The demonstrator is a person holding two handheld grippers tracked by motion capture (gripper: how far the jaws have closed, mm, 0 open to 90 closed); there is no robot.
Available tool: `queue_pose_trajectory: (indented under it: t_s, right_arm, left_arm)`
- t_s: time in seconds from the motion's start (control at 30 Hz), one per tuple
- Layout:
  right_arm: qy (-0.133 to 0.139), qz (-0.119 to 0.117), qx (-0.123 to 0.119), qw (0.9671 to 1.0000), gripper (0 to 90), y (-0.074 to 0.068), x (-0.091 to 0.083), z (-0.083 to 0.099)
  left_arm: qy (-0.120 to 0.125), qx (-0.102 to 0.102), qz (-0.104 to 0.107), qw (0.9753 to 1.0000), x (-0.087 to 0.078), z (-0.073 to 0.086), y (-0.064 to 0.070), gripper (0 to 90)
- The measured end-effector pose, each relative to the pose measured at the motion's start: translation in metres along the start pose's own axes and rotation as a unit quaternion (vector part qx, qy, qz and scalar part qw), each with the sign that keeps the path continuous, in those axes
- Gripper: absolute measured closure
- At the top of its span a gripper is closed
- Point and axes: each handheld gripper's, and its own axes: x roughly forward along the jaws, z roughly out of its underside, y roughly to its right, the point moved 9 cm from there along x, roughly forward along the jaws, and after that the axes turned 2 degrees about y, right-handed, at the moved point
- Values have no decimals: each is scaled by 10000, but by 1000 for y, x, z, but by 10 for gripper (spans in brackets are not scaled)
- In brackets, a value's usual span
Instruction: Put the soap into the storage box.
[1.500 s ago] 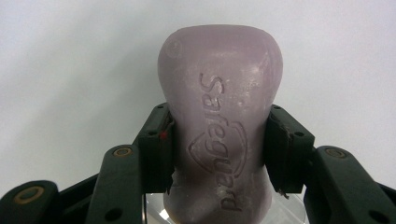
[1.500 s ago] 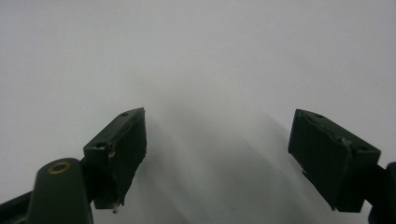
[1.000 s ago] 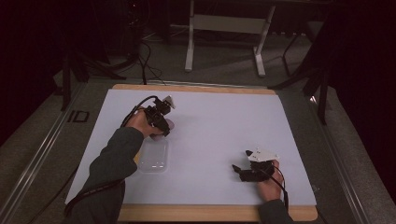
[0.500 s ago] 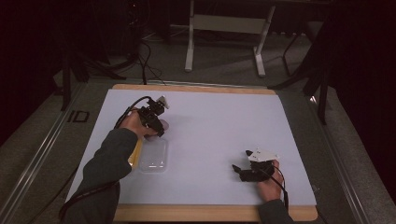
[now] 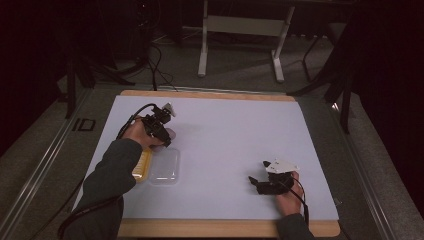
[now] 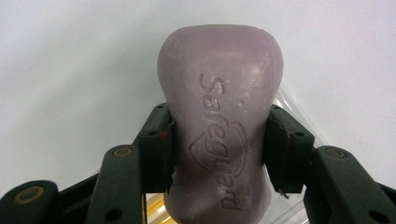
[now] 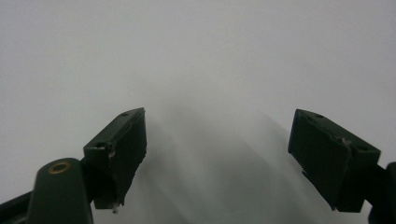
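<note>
We've got the soap point(image 6: 219, 126) pinched across its waist in the left gripper point(image 6: 219, 154), long axis running straight out past the jaw tips. It's held just beyond the far edge of the clear tray point(image 5: 164, 167) (a yellow bit sits at the tray's left). The right gripper point(image 5: 261, 181), jaws wide and empty, rests well right of the tray, so left's the nearer one.

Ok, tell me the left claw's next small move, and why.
Probably lower the soap bar onto the white table. The left claw is shut on it, held beyond the clear tray; the right claw waits open.
</note>
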Motion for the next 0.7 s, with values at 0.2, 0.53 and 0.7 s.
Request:
queue_pose_trajectory:
  t_s: [0.2, 0.53, 0.7]
  right_arm:
    - [4, 3, -10, 10000, 190, 0, 0, 0]
    - [5, 10, -16, 10000, 190, 0, 0, 0]
    - [6, 10, -12, 10000, 190, 0, 0, 0]
  left_arm:
    - [7, -30, -41, 10000, 0, 4, -1, 499]
    - [0, -123, -41, 9999, 0, 11, -4, 499]
    - [5, -136, -55, 9999, -1, 15, -5, 499]
